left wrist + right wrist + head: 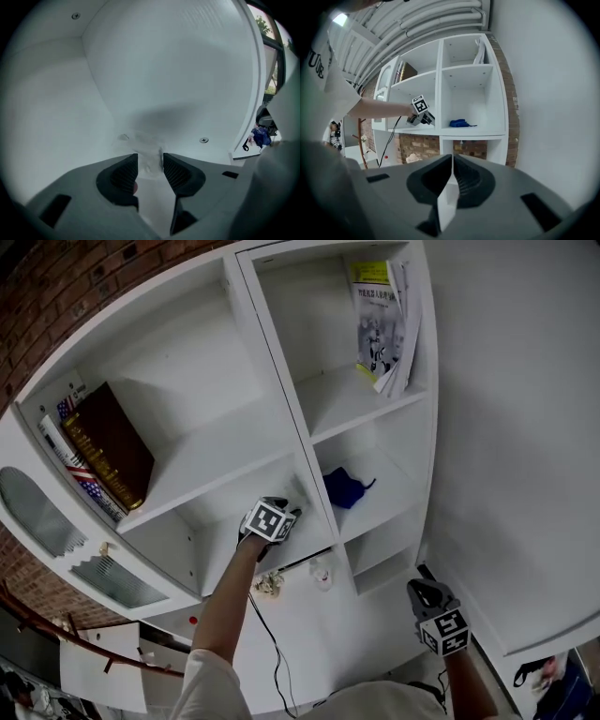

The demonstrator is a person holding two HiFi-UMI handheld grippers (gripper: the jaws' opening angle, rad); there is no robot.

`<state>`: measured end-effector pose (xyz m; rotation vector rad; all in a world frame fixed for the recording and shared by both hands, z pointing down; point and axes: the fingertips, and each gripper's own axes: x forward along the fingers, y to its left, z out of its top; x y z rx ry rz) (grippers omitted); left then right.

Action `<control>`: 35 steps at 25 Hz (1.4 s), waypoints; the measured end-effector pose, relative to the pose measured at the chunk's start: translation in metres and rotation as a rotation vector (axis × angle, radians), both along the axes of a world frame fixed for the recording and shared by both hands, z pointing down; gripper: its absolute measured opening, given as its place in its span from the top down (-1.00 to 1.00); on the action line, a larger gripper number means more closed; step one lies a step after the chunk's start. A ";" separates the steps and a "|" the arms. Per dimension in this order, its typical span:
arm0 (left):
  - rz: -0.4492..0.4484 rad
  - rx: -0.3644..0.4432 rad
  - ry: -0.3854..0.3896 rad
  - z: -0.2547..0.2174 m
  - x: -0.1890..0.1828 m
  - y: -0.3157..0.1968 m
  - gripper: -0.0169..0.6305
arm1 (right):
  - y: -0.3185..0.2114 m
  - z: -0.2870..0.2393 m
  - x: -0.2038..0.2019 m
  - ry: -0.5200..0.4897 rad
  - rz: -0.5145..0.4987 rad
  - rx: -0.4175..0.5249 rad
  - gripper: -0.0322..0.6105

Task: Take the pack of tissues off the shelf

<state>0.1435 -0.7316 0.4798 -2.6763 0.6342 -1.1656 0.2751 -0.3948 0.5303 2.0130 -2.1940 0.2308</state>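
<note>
the left gripper (150, 161), jaws apart, is hovering at the pack of tissues (140, 144) lying on the shelf (56, 117) floor just beyond. it is looking light, soft and slippery-wrapped, so a pinch across its middle seems best. the right gripper (452, 174) is hanging closed and empty.

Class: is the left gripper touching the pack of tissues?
Cannot tell. Left gripper view: left gripper open, blurred pack of tissues at its tips, no plain gap or contact.

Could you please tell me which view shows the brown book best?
The head view: the brown book stands in a left-hand shelf compartment beside other books, its cover plainly visible. The right gripper view shows only a small dark sliver of it; the left gripper view shows none.
</note>
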 end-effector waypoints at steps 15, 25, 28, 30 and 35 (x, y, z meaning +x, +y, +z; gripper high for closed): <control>0.055 -0.015 0.069 -0.008 -0.015 0.025 0.83 | -0.007 0.008 -0.020 0.004 -0.036 -0.029 0.80; 0.057 0.011 0.156 -0.032 -0.043 0.055 0.84 | -0.022 -0.004 -0.052 0.041 -0.115 -0.017 0.80; 0.068 0.018 0.181 -0.039 -0.049 0.064 0.84 | -0.023 -0.008 -0.058 0.045 -0.123 -0.017 0.80; 0.077 0.027 0.197 -0.044 -0.051 0.071 0.84 | -0.022 -0.009 -0.062 0.052 -0.126 -0.018 0.80; 0.105 0.053 0.230 -0.049 -0.060 0.091 0.84 | -0.020 -0.010 -0.071 0.064 -0.126 -0.022 0.80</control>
